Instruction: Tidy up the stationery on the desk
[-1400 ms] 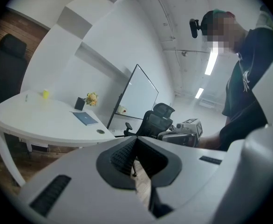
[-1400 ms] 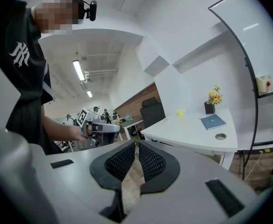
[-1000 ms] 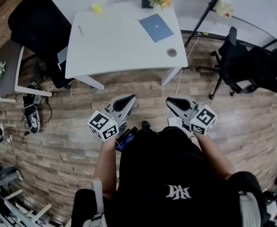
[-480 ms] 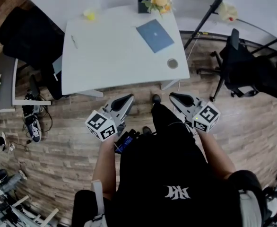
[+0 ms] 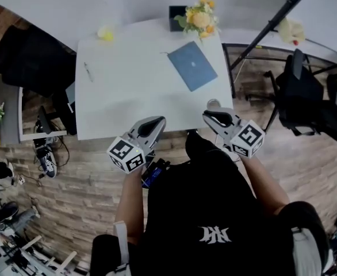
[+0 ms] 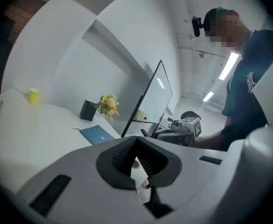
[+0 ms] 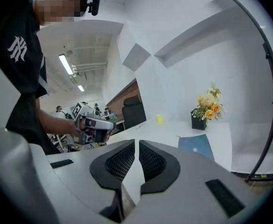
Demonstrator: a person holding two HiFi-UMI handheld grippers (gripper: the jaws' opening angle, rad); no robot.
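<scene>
On the white desk (image 5: 134, 91) lie a blue notebook (image 5: 192, 65), a pen (image 5: 88, 72) near the left edge and a small yellow cup (image 5: 105, 34) at the far left corner. A small round object (image 5: 213, 103) sits at the near right edge, partly hidden by my right gripper (image 5: 213, 117). My left gripper (image 5: 152, 123) hovers at the desk's near edge. Both are shut and hold nothing. The left gripper view shows the notebook (image 6: 97, 134) and the cup (image 6: 33, 95) beyond the left gripper (image 6: 135, 141). In the right gripper view the notebook (image 7: 196, 146) lies past the right gripper (image 7: 137, 146).
A black pot with yellow flowers (image 5: 198, 17) stands at the desk's back edge. A black chair (image 5: 30, 62) is to the left and another (image 5: 303, 99) to the right. A slanted black stand pole (image 5: 272, 25) rises right of the desk. A side table (image 5: 7, 108) stands far left.
The person has stepped toward the desk, which now looks nearer and larger. Both grippers have come from over the floor to the desk's near edge, still shut.
</scene>
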